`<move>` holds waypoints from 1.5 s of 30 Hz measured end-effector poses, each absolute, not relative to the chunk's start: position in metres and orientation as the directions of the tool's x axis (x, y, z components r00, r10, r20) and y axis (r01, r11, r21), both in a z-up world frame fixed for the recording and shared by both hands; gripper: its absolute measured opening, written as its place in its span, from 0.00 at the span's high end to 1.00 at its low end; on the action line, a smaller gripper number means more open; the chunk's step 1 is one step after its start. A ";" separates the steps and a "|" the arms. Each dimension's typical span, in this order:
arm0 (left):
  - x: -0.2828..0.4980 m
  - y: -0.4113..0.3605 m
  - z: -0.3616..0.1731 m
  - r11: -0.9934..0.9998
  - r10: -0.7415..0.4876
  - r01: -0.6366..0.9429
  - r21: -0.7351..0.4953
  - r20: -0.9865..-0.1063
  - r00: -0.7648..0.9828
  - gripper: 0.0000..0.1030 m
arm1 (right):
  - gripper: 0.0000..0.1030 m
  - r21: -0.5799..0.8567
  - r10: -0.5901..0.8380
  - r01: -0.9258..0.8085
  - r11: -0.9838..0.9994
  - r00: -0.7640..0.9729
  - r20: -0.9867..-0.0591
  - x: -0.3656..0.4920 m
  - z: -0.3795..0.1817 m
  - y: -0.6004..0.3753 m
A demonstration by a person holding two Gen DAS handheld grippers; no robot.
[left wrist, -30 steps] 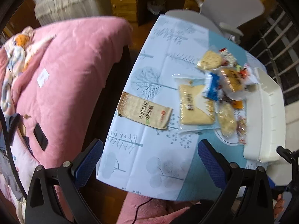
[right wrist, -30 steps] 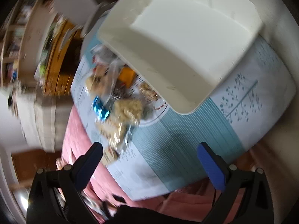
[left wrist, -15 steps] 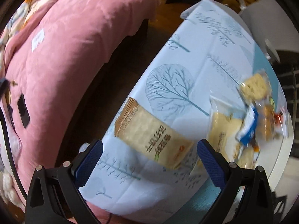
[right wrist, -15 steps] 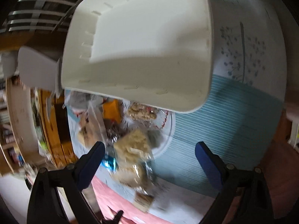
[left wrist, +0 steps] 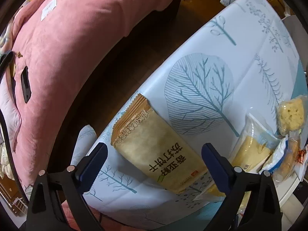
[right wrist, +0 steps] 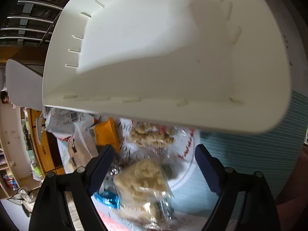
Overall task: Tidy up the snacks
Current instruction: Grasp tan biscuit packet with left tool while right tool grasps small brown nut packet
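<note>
In the left wrist view my left gripper point(left wrist: 154, 156) is open, its blue fingers on either side of a tan cracker packet point(left wrist: 154, 152) that lies flat near the table edge. More wrapped snacks point(left wrist: 288, 119) lie to its right. In the right wrist view my right gripper point(right wrist: 154, 159) is open above a clear-wrapped crumbly snack point(right wrist: 142, 179) in a pile of snacks. An empty white bin point(right wrist: 154, 57) stands just beyond the pile.
The table wears a pale cloth with blue trees point(left wrist: 202, 88). A pink sofa point(left wrist: 67, 38) stands left of it across a dark gap of floor. A white plate point(right wrist: 184, 169) lies under some snacks. A grey chair point(right wrist: 21, 84) and wooden shelves point(right wrist: 38, 144) are behind.
My left gripper has dropped toward the cracker packet, which now sits between its fingers. My right gripper has swung in low over the snack pile, closer to the white bin.
</note>
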State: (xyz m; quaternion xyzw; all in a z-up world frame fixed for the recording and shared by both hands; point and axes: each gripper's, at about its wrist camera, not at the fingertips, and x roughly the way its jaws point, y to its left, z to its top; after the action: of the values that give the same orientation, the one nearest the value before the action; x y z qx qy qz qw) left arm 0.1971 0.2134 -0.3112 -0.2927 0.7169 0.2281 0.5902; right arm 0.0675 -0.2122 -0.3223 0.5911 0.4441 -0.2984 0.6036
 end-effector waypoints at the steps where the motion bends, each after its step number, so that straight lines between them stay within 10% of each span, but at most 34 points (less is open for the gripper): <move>1: 0.198 0.214 -0.314 0.721 -0.154 -0.693 -0.015 -0.978 -0.139 0.06 | 0.17 0.437 0.151 0.891 0.124 0.419 -0.896 0.070 -0.323 -0.213; 39: 0.187 0.222 -0.309 0.758 -0.204 -0.647 -0.077 -0.971 -0.124 0.46 | 0.47 0.223 0.008 0.846 0.485 0.250 -0.968 0.081 -0.311 -0.190; 45: 0.184 0.215 -0.287 0.800 -0.192 -0.588 -0.116 -0.979 -0.068 0.46 | 0.84 0.255 -0.025 0.757 0.602 0.337 -0.941 0.060 -0.282 -0.189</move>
State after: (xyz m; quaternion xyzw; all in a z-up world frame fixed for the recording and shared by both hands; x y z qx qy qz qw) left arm 0.1838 0.2152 -0.2870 -0.2735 0.7134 0.1583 0.6255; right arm 0.0604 -0.1892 -0.2821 0.3582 0.5106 -0.2661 0.7350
